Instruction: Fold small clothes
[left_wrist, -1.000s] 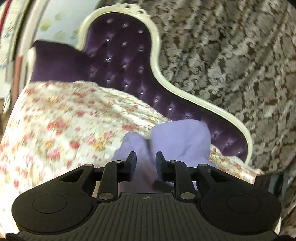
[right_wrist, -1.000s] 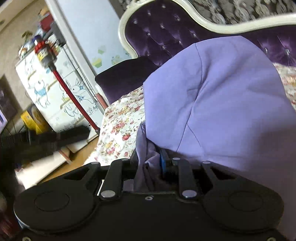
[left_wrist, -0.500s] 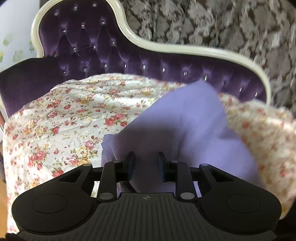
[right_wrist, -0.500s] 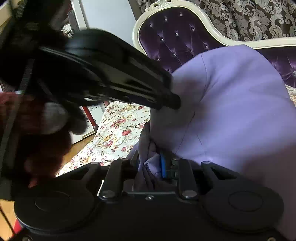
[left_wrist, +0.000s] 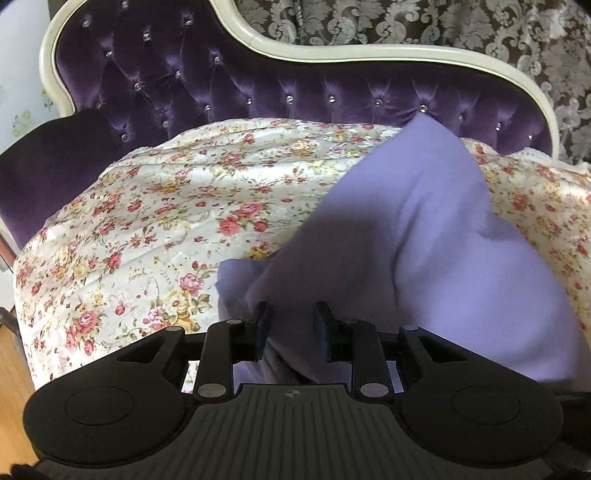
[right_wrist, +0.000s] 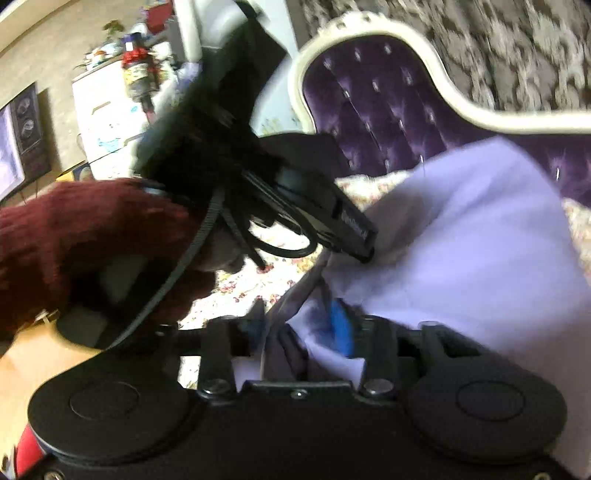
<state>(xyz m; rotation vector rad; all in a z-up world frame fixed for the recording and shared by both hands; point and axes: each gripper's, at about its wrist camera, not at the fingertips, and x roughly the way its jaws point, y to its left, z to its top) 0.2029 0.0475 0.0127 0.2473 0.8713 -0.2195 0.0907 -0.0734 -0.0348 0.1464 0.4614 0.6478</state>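
A lilac garment (left_wrist: 424, 236) lies on the floral cover (left_wrist: 155, 221) of the sofa, with its far corner lifted towards the backrest. My left gripper (left_wrist: 292, 328) is at its near edge, shut on a bunched fold of it. In the right wrist view the same garment (right_wrist: 461, 240) fills the right side. My right gripper (right_wrist: 300, 326) has its jaws opening. A fold still hangs between them, loose from the left finger (right_wrist: 258, 317). A hand in a dark red sleeve (right_wrist: 92, 240) holds the left gripper (right_wrist: 364, 243) just above the cloth.
A purple tufted backrest (left_wrist: 258, 85) with a cream frame rises behind the cover, and a patterned curtain (left_wrist: 480, 33) hangs behind it. Wooden floor (left_wrist: 14, 376) shows at the left. A white cabinet (right_wrist: 110, 125) and a red vacuum cleaner (right_wrist: 138, 74) stand further off.
The left view has swung down and levelled over the cover while the garment sank onto it. The right jaws have widened off the fold. The left gripper and hand have moved into the right view.
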